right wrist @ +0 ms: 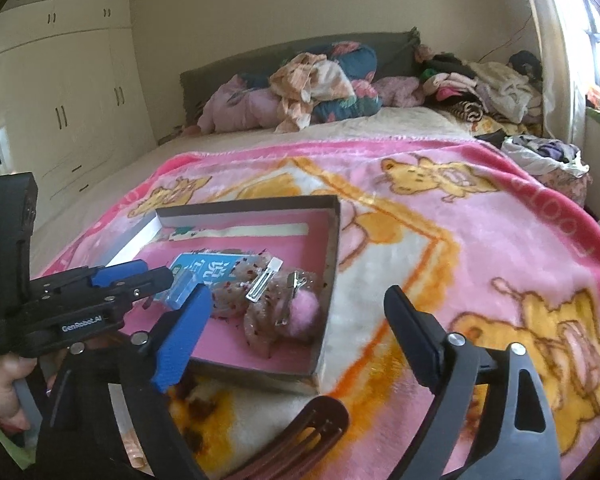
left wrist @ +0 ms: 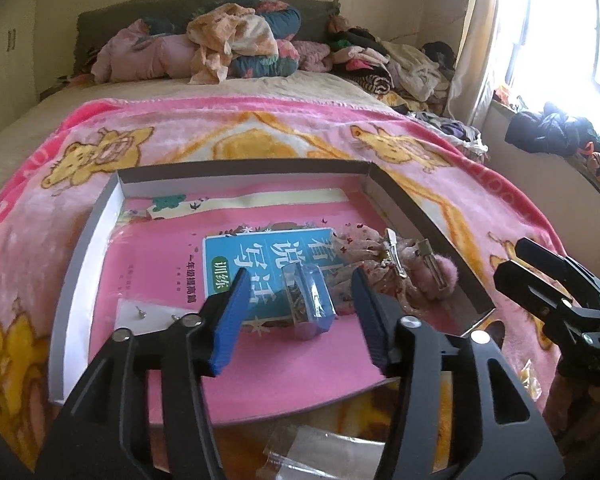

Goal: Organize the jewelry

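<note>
Left wrist view alone shows a clear packet (left wrist: 310,300) lying free between the spread left gripper (left wrist: 296,316); right view reveals a brown comb (right wrist: 300,436) beneath the wide-spread right gripper (right wrist: 296,340).

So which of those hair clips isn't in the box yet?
The brown claw-style hair clip, lying on the blanket just outside the box's near corner. The silver flat clips already rest inside the box, on the glittery bows beside the pink pompom.

Pink bear-print blanket (right wrist: 440,220) over the bed, heaped bedding (right wrist: 300,88) by the headboard, wardrobe (right wrist: 60,92) beyond.
</note>
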Motion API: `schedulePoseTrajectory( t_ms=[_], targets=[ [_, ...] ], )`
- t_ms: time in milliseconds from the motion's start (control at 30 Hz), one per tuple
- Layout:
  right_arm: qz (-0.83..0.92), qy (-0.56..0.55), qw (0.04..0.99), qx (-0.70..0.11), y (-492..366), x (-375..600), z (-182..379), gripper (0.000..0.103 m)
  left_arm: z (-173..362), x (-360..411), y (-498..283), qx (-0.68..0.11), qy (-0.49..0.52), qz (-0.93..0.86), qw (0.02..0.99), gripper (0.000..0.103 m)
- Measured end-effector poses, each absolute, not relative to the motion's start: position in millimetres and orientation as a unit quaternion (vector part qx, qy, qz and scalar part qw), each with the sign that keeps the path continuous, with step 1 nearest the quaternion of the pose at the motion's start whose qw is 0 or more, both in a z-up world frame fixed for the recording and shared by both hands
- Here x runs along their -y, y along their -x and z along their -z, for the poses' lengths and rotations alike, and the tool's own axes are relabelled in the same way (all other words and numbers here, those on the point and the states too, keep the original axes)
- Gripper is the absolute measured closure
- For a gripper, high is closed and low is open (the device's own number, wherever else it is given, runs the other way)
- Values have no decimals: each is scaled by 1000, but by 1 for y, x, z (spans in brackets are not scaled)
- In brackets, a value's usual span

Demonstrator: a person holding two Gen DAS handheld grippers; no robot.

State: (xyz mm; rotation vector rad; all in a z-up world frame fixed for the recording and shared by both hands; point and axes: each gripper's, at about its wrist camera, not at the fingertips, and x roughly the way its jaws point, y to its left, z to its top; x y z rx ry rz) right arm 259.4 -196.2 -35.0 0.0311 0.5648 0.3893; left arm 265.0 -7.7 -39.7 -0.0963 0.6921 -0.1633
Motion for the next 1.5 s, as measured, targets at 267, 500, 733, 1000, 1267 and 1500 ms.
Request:
schedulePoseTrajectory(
  t_ms=[267, 500, 733, 1000, 1267, 1500],
  targets=[
    [-178, -21, 951, -253, -240, 206, 25, 8, 29, 4, -246, -321, 57, 75, 942, 35],
    [-175, -22, 953, -245, -225, 213, 20, 8, 18, -1, -228, -302, 59, 57, 950, 12],
    [-176, -19, 956, -234, -208, 215, 14, 8, 10, -6, -209, -290, 61, 49, 954, 12],
    [-183, -24, 957, -226, -187, 215, 9, 8, 3, -9, -190, -279, 63, 44, 957, 12],
    [-193, -15, 956, -221, -171, 210, 4, 8, -1, -17, -173, -274, 62, 37, 959, 12],
    [-205, -8, 954, -219, -157, 202, 2, 8, 1, -29, -160, -277, 63, 24, 958, 12]
  ],
)
